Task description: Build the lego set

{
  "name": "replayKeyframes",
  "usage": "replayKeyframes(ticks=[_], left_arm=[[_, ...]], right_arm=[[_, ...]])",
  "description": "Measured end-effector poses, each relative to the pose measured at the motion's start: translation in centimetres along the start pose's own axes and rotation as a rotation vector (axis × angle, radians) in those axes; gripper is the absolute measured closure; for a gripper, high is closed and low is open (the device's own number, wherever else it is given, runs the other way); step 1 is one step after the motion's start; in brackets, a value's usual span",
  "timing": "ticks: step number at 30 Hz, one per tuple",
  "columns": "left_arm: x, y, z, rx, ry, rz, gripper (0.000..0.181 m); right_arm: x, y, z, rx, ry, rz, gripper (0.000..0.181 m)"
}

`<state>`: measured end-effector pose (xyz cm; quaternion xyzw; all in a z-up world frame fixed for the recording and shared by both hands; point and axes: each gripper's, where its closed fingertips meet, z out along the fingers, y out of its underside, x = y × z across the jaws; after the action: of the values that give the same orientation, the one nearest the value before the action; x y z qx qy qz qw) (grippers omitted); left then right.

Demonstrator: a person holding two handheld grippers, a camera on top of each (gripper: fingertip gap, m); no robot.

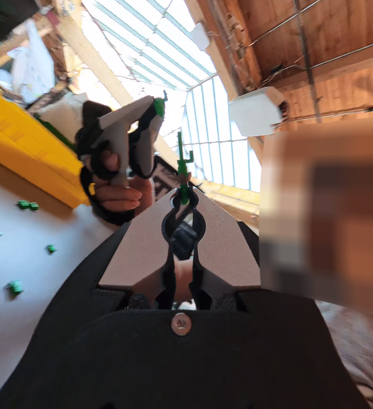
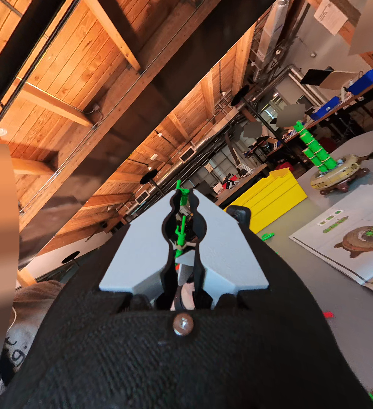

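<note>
My left gripper is shut on the base of a thin green stem piece, which sticks up from the tips with a small brownish part around it. My right gripper is shut on a small green piece. In the left wrist view the right gripper is raised up and to the left, apart from the stem, with a green piece at its tip. The stem also shows through the right gripper's gap. The part-built model, green stalks on a round tan base, stands on the table at right.
An open instruction booklet lies on the grey table at right. A yellow bin stands behind it and also shows in the left wrist view. Loose green pieces lie on the table. A hand holds the right gripper.
</note>
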<state>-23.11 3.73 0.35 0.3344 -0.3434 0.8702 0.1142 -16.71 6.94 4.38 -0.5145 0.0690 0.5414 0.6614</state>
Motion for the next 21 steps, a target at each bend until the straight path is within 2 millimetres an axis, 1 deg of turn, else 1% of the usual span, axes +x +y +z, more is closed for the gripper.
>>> replayKeyframes(ticks=[1, 3, 5, 7, 9, 11, 13, 15, 17, 19, 21], left_arm=[[-0.9, 0.2, 0.0, -0.022, -0.076, 0.049, 0.176], [-2.3, 0.4, -0.3, -0.058, -0.208, 0.161, 0.176], [-2.9, 0.5, -0.6, -0.083, -0.281, 0.228, 0.176], [-2.9, 0.2, -0.8, -0.074, -0.304, 0.26, 0.176], [-3.5, -0.1, -1.2, -0.074, -0.353, 0.269, 0.176], [-4.3, -0.7, -1.5, -0.064, -0.403, 0.272, 0.176], [-4.7, -1.5, -1.6, -0.058, -0.424, 0.28, 0.176], [-4.9, -3.2, -1.6, -0.043, -0.464, 0.318, 0.176], [-4.2, -5.6, -1.0, -0.011, -0.483, 0.371, 0.176], [-2.5, -8.0, 0.5, 0.007, -0.45, 0.44, 0.176], [-0.7, -9.9, 2.5, -0.003, -0.423, 0.517, 0.175]], right_arm=[[0.0, -0.4, -0.3, 0.007, 0.01, -0.001, 0.175], [0.3, -0.9, -0.9, 0.002, 0.046, -0.012, 0.175], [1.4, -0.8, -1.5, -0.037, 0.128, -0.057, 0.175], [2.3, -0.7, -2.0, -0.082, 0.199, -0.122, 0.176], [3.0, -0.7, -2.4, -0.106, 0.247, -0.188, 0.175], [3.8, -1.2, -2.9, -0.09, 0.29, -0.241, 0.175], [4.8, -1.7, -3.7, -0.065, 0.33, -0.286, 0.175], [5.5, -2.4, -4.5, -0.038, 0.365, -0.338, 0.175], [5.5, -3.2, -5.3, -0.003, 0.389, -0.396, 0.175], [5.3, -3.8, -5.7, 0.031, 0.398, -0.445, 0.175], [5.2, -4.0, -6.0, 0.05, 0.401, -0.47, 0.175]])
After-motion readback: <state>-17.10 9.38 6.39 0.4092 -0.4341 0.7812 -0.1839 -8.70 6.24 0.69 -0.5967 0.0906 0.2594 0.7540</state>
